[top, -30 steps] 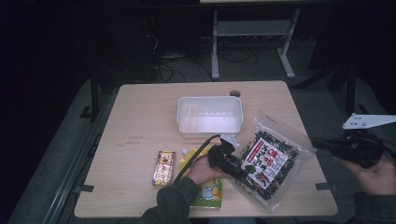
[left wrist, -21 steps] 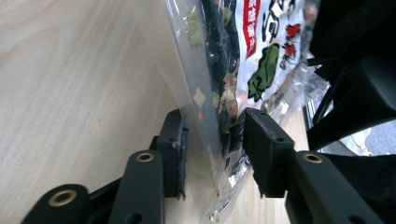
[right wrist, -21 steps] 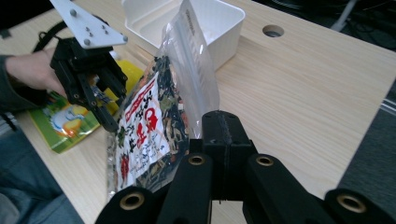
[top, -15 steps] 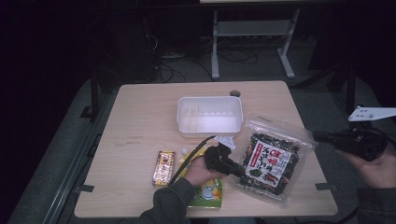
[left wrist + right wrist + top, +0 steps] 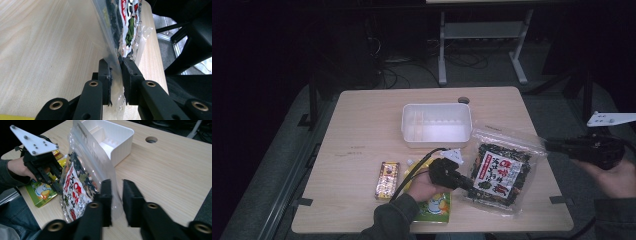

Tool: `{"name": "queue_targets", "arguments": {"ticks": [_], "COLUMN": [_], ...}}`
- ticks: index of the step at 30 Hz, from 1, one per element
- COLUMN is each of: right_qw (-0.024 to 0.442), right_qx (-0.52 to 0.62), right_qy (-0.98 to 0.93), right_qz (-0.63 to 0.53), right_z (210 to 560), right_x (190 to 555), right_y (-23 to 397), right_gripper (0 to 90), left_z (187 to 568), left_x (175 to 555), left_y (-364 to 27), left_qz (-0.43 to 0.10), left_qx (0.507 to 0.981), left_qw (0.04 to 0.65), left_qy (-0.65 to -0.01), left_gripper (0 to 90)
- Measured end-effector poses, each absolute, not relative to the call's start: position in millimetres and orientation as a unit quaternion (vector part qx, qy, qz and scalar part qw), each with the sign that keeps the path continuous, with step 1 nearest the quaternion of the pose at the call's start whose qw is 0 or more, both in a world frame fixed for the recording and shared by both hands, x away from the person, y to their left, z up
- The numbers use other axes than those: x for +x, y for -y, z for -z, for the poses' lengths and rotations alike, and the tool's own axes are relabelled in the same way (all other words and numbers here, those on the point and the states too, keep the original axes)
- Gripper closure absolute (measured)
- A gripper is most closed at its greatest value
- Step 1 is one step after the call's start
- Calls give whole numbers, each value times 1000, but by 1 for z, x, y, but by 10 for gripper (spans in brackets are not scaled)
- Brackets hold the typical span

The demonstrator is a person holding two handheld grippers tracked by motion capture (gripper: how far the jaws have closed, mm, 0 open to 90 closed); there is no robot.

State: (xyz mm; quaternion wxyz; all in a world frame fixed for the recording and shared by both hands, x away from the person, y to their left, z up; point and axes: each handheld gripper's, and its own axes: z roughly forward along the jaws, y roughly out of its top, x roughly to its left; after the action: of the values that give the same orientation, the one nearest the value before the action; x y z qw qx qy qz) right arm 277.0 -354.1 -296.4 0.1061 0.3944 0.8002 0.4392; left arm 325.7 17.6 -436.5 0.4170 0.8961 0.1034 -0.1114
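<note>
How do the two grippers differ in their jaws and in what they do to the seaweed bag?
The left gripper is clamped on the edge of the seaweed bag; the right gripper has just been opening, with a gap between its pads. The left is over the table, the right beyond its edge. Both have black jaws.

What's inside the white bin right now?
The white bin looks empty: pale floor and moulded ridges along its far wall. In the right gripper view, the seaweed bag covers its near corner, so that part cannot be checked.

bag (image 5: 502, 170): glossy clear plastic | table (image 5: 362, 125): matt pale wood
</note>
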Motion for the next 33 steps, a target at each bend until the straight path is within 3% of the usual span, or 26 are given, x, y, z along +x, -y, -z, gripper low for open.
{"name": "queue_targets", "arguments": {"ticks": [1, 2, 4, 5, 10, 19, 27, 29, 30, 33], "right_qw": [103, 96, 94, 86, 55, 24, 3, -2, -9, -18], "right_qx": [396, 400, 402, 405, 394, 383, 360, 358, 349, 345], "right_qy": [-798, -794, -794, -793, -794, -800, -803, -805, -807, -809], "right_qz": [-442, -448, -447, -448, -458, -462, -475, -474, -476, -475], "right_z": [298, 303, 306, 314, 333, 361, 363, 361, 360, 358], "right_x": [277, 279, 280, 281, 281, 283, 289, 290, 290, 291], "right_y": [355, 357, 358, 359, 354, 338, 322, 318, 316, 313], "right_gripper": [684, 573, 550, 469, 410, 424, 520, 568, 635, 657], "left_z": [436, 436, 436, 436, 437, 436, 435, 435, 434, 435], "left_x": [326, 326, 325, 325, 325, 324, 324, 324, 323, 324], "left_y": [-18, -18, -18, -18, -18, -20, -22, -22, -23, -24], "left_qz": [111, 110, 108, 108, 107, 106, 110, 111, 110, 109], "left_qx": [896, 896, 897, 897, 895, 894, 893, 892, 892, 893], "left_qw": [417, 417, 417, 418, 420, 424, 426, 429, 428, 427], "left_qy": [-102, -102, -100, -100, -101, -96, -93, -94, -92, -93], "left_gripper": [781, 781, 781, 781, 780, 780, 778, 779, 778, 770]}}
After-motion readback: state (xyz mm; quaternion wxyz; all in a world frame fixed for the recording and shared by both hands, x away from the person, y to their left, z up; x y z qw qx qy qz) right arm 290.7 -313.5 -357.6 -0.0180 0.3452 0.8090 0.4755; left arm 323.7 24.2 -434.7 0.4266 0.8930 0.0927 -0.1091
